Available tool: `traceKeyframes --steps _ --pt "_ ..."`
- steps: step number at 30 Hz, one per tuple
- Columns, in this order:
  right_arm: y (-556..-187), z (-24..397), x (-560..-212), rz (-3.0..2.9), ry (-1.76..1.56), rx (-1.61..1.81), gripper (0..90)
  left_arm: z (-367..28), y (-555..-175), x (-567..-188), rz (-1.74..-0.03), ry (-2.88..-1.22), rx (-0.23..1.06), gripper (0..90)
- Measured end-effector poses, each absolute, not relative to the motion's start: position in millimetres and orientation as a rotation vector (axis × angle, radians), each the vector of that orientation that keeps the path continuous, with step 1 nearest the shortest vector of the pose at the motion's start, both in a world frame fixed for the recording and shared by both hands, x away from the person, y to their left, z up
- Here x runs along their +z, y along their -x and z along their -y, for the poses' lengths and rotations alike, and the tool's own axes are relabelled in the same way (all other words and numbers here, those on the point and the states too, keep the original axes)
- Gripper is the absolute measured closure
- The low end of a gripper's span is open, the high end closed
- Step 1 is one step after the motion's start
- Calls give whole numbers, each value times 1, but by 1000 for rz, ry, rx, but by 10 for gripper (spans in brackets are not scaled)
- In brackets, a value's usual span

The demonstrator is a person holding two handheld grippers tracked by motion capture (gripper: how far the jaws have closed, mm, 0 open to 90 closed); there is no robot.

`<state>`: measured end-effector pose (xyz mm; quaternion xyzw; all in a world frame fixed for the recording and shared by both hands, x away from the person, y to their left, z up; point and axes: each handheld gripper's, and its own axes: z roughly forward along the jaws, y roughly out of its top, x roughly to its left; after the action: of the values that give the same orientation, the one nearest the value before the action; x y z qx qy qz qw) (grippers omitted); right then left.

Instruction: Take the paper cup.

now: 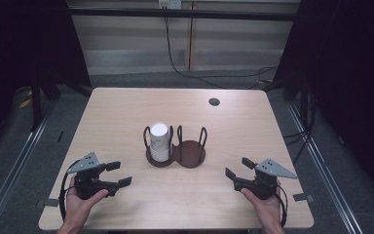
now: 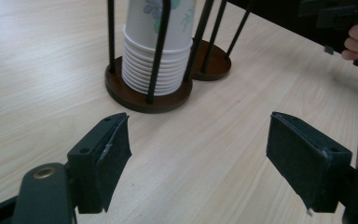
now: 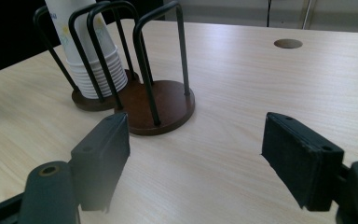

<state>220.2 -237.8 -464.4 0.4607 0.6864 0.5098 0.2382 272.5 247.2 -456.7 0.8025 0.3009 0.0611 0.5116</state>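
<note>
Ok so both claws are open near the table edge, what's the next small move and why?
Probably reach the left claw toward the stack of paper cups in the holder. Its jaws stand open and empty, the cups sit nearer its side, and the holder's other ring is empty.

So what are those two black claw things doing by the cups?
A person holds the left gripper and the right gripper, both open and empty, low over the table. Between them stands a double cup holder. Its left ring holds a stack of paper cups; its right ring is empty. Nothing is grabbed yet.
</note>
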Motion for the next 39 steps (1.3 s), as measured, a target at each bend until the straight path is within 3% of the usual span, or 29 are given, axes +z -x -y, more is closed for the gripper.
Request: traceKeyframes --steps 16,29,39 --pt "-225 238 -467 -1953 -1277 1400 237 -229 -279 -453 -694 -1997 152 210" --pt "-224 235 -467 -1973 -1277 1365 236 -230 -288 -420 -669 -2044 177 348" --pt "-224 235 -467 -2010 -1274 1354 235 -220 -307 -397 -681 -2025 183 331"
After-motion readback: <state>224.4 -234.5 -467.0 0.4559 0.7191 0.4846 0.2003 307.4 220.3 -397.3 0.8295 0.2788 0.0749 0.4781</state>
